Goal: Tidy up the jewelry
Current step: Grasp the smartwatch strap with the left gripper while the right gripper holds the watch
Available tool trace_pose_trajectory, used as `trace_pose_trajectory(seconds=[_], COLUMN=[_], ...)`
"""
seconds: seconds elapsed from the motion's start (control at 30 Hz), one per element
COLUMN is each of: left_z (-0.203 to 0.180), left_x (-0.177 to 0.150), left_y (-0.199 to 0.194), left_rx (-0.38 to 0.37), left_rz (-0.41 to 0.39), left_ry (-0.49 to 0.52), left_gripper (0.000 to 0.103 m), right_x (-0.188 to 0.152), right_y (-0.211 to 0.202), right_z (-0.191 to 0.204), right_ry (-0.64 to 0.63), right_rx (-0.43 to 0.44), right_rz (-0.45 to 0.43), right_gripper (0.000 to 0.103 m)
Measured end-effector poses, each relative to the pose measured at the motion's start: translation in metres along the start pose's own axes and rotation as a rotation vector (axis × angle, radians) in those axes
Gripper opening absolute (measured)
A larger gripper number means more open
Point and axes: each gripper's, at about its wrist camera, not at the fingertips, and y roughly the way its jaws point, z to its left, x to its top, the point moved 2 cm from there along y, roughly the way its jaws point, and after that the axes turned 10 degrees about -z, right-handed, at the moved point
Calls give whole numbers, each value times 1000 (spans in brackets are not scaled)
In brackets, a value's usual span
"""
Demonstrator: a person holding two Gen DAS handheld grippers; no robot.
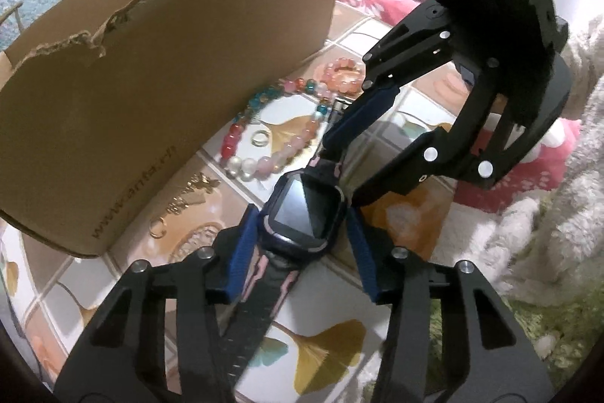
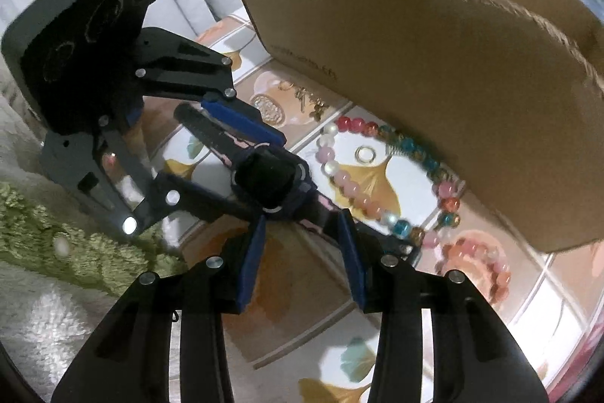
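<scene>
Left gripper [image 1: 302, 214] closed on the body of a dark smartwatch [image 1: 300, 210], one blue pad on each side of the case, screen facing up. Right gripper [image 2: 302, 218] pinching the far strap of the same watch, close behind the case; seen from the left wrist view as a blue finger pressed on the strap end. Watch thus held at two places, lifted slightly above the tiled cloth [image 1: 328, 338], though contact with the cloth not possible to judge for sure.

Probably the middle of the task: one piece in hand, the others not yet sorted. Beside the cardboard box [image 1: 158, 70], on the cloth: a long multicolour bead bracelet [image 1: 264, 138], a small ring [image 1: 260, 138] lying inside its loop, an orange-pink bead bracelet [image 1: 343, 76] further away, and gold earrings [image 1: 181, 203] near the box corner.

Next move, as a judgement: carry the watch over the torn rim of the box and release it inside. Needed for this: both grippers rising together so the strap does not twist, then opening one first. Risk of brushing the bead bracelet lying just beside.

Writing: on the box side, a printed web address beginning "www.", rest looking like "anta.cn" but not sharp enough to confirm. No brand readable on the watch.
</scene>
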Motion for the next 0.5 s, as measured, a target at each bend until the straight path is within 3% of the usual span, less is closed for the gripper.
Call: trace_pose_trajectory(seconds=[0.13, 0.33, 0.5], left_z=[-8, -24, -28], left_x=[-5, -9, -9], left_y=[-2, -2, 0], left_rx=[-39, -75, -80], left_rz=[-2, 0, 3], left_ry=[20, 82, 105], left_gripper=[43, 42, 42], right_x=[-5, -3, 0], right_y=[-12, -22, -21], right_z=[4, 6, 8], right_ry=[-32, -182, -365], right_rx=[4, -83, -42], right_rz=[24, 41, 96], right_gripper=[39, 39, 41])
